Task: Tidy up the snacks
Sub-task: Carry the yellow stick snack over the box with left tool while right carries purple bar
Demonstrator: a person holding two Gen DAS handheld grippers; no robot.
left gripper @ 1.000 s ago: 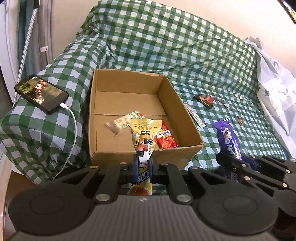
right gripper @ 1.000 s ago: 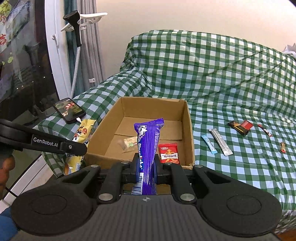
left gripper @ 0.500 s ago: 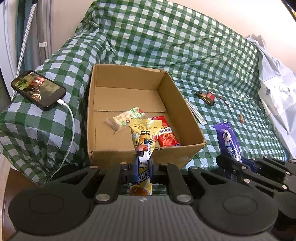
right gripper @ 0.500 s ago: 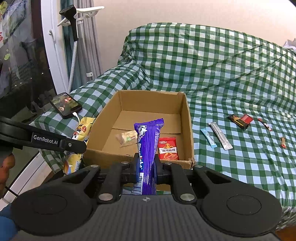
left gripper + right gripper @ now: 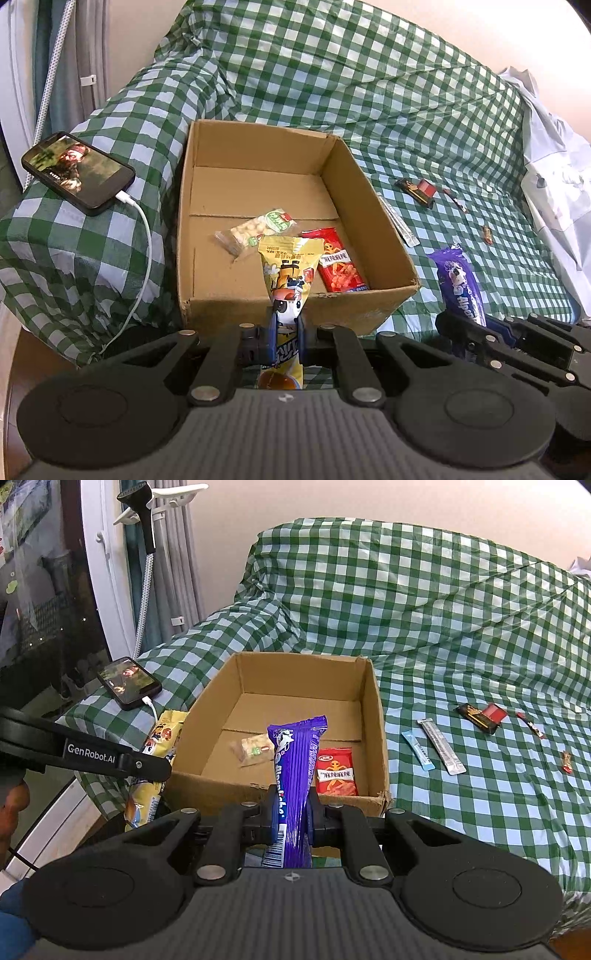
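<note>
Both grippers are loaded and parked just short of the cardboard box (image 5: 295, 317). Left gripper (image 5: 285, 334) has its jaws clamped on a yellow snack bag (image 5: 288, 273), right gripper (image 5: 291, 814) on a purple candy pack (image 5: 293, 760). Each is pinched low so the top pokes forward over the near wall, I'd guess for dropping in beside the red packet (image 5: 335, 771) and nut bag (image 5: 258, 230). A few sticks (image 5: 439, 751) sit on the bed (image 5: 461, 627).

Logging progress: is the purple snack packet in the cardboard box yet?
Out. The right gripper holds the purple snack packet short of the brown cardboard box.
</note>
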